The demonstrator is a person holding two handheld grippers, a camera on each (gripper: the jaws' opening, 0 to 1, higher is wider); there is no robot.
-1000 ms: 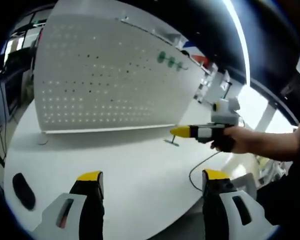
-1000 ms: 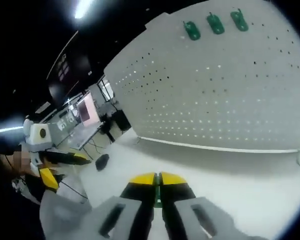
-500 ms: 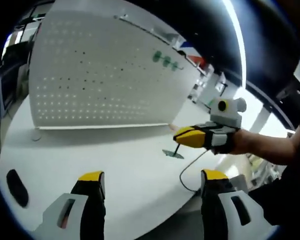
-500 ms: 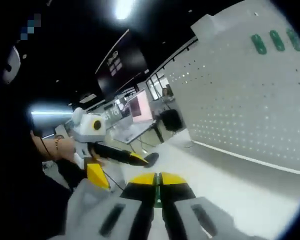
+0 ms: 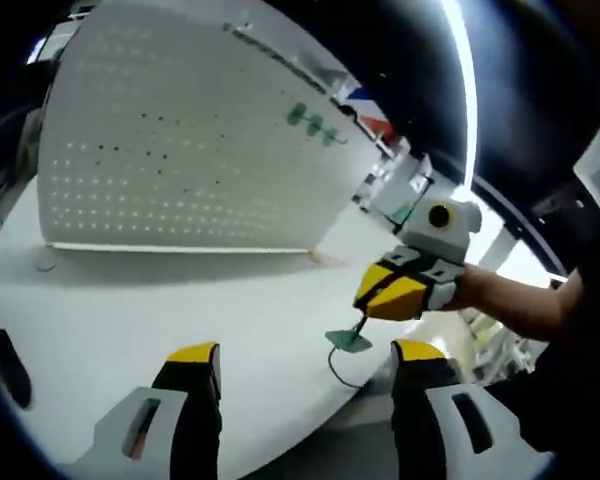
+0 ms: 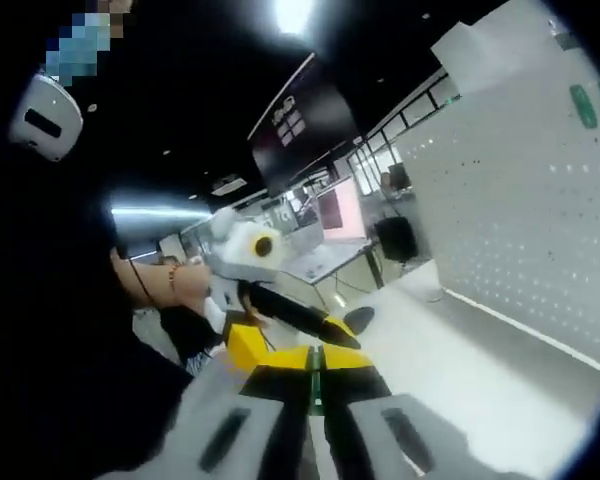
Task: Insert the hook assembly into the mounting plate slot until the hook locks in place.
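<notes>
A white pegboard mounting plate (image 5: 180,150) stands upright on the white table (image 5: 130,300), with three green hooks (image 5: 313,122) high on its right part. The plate (image 6: 540,220) also fills the right side of the right gripper view, one green hook (image 6: 583,105) showing near its top. My right gripper (image 5: 368,298) comes in from the right, shut on a green hook assembly (image 5: 350,339) that hangs below its tips, just above the table's near edge. In its own view the jaws (image 6: 316,357) are pressed together on a thin green strip (image 6: 317,400). My left gripper (image 5: 303,352) is open and holds nothing; it appears again (image 6: 292,336) in the right gripper view.
A black oval object (image 5: 8,365) lies at the table's left edge, seen too (image 6: 359,318) beyond the left gripper. A thin cable (image 5: 336,368) curls near the front edge. A person's hand (image 5: 490,295) holds the right gripper. Desks and screens (image 6: 330,215) stand behind.
The right gripper has carried the hook down and nearer, toward the table's front edge and my left gripper. The right gripper view has swung away from the pegboard toward the person.
</notes>
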